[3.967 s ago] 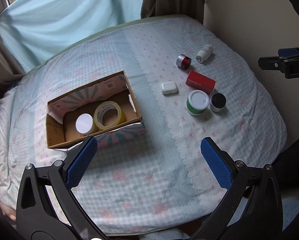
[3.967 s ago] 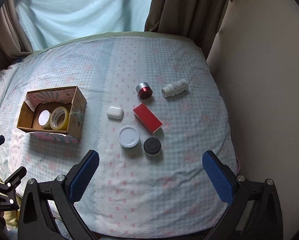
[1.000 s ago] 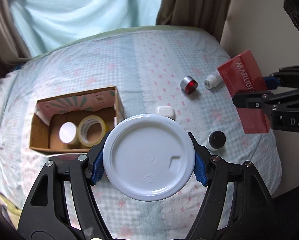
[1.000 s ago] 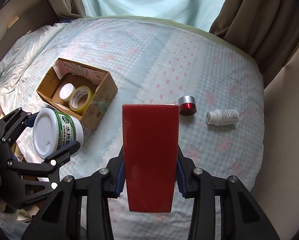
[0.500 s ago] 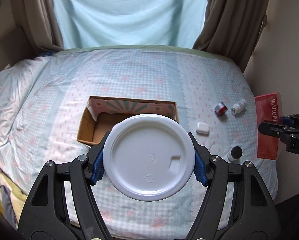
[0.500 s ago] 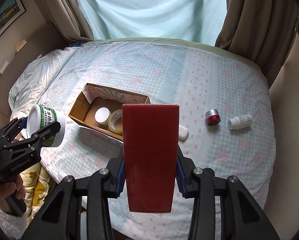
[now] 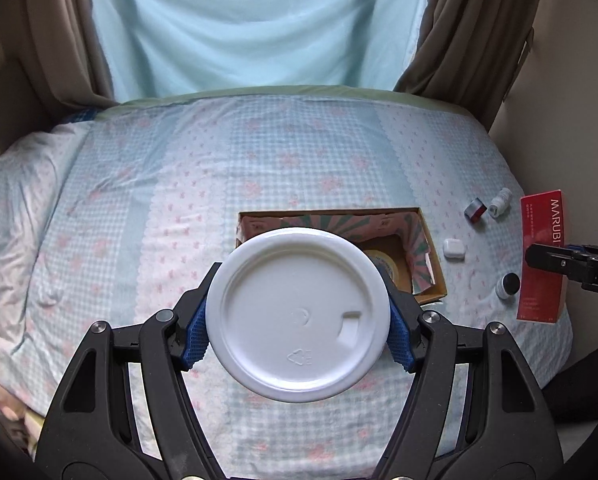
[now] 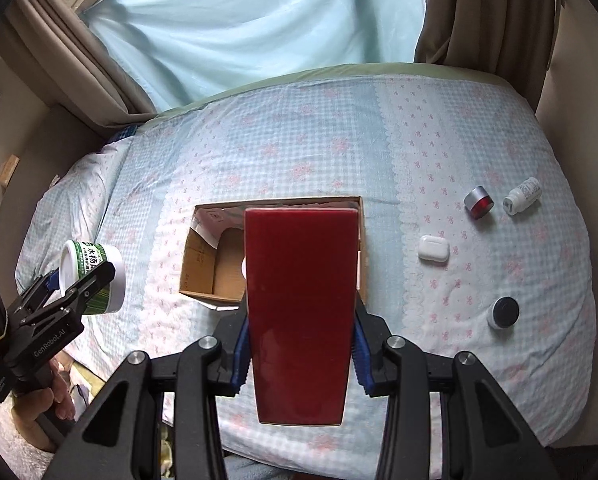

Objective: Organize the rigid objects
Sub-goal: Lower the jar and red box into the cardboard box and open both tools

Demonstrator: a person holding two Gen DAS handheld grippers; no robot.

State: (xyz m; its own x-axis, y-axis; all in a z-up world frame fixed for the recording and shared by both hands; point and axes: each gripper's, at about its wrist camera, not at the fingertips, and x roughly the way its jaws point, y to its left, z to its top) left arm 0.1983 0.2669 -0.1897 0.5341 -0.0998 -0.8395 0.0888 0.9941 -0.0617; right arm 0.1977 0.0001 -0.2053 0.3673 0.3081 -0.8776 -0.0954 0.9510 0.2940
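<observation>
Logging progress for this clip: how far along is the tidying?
Done: tape roll sits in the cardboard box. In hand: left gripper clamps the white-lidded jar, right gripper the red box. Left on the bedspread: earbud case, red-and-silver cap, white bottle, black-lidded jar.

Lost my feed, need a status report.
Left gripper shut on white-lidded jar. Right gripper shut on red box. Both held above cardboard box. Nothing in the way.
</observation>
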